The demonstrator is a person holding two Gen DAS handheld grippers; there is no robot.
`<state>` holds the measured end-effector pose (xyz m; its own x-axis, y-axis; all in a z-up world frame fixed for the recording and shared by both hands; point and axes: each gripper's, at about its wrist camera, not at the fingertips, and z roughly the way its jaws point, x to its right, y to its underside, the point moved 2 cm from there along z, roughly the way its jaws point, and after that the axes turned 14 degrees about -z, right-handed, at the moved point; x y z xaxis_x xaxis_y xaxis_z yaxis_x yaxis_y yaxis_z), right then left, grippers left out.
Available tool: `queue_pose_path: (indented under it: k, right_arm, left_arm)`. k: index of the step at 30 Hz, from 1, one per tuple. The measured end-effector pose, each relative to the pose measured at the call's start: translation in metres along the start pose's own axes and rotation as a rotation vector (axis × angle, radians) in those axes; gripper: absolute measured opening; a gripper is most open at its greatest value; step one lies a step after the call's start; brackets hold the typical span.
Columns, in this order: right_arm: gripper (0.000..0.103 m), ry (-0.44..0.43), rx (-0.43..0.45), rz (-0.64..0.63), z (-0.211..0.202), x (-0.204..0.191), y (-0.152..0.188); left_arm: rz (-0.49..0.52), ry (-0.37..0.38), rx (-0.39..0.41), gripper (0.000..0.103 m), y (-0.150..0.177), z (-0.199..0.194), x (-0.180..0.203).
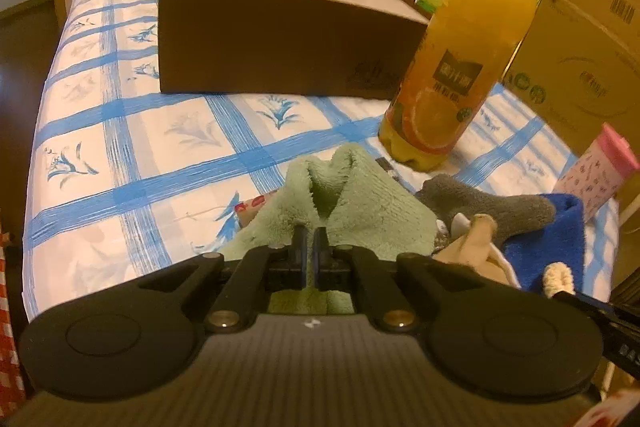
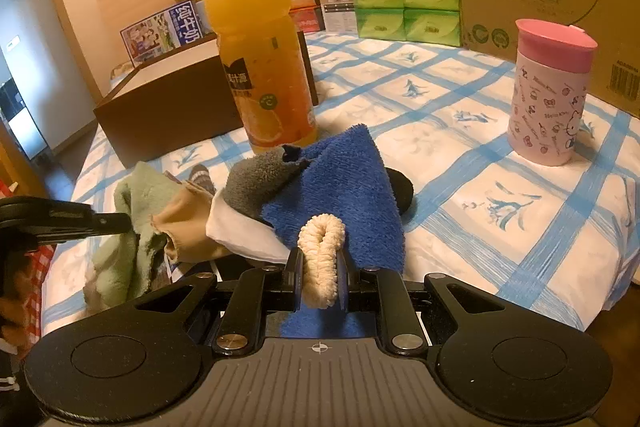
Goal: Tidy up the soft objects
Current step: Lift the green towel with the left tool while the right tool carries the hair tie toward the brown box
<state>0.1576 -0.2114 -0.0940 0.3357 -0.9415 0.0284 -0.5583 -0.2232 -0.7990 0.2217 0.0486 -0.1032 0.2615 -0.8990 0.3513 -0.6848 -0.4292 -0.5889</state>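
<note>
Green cloth (image 1: 360,203) — lower edge hidden behind left claw (image 1: 309,239).

Fluffy blue towel (image 2: 344,183), seemingly matt cardboard box (image 1: 280,39)

- The left tongs (image 1: 309,241) were closed, fingers nearly touching, pinching a fold of green cloth (image 1: 360,199), pointing toward 12 o'clock.
- The right tongs (image 2: 319,273) were clamped on a cream scrunchie (image 2: 322,259), also toward 12 o'clock.

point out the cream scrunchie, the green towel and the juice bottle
cream scrunchie (image 2: 322,259): right wrist view, middle of its loop
green towel (image 1: 360,203): left wrist view, upper fold
juice bottle (image 2: 256,55): right wrist view, mid body
</note>
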Motion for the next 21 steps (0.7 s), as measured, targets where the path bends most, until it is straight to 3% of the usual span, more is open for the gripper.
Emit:
queue_pose_path:
  k: [9,13,16,17,19,21]
  right_arm:
    - [0.017,-0.005,-0.010,0.016,-0.004,0.002,0.003]
    - [0.017,-0.006,-0.014,0.025,-0.005,0.002,0.004]
    - [0.017,-0.009,-0.012,0.023,-0.006,0.001,0.004]
    - [0.017,-0.011,-0.012,0.021,-0.006,0.001,0.004]
    - [0.017,-0.014,-0.011,0.019,-0.008,0.000,0.004]
    - [0.017,-0.013,-0.013,0.021,-0.008,0.000,0.004]
  left_arm:
    - [0.034,0.045,0.085,0.001,0.007,-0.058,-0.030]
    - [0.033,0.029,0.090,0.001,0.014,-0.087,-0.047]
    - [0.039,0.065,0.071,0.004,0.021,-0.099,-0.052]
    - [0.046,0.070,0.057,0.007,0.024,-0.098,-0.052]
    - [0.075,0.061,0.035,0.030,0.030,-0.092,-0.048]
    - [0.122,0.031,0.024,0.042,0.036,-0.083,-0.041]
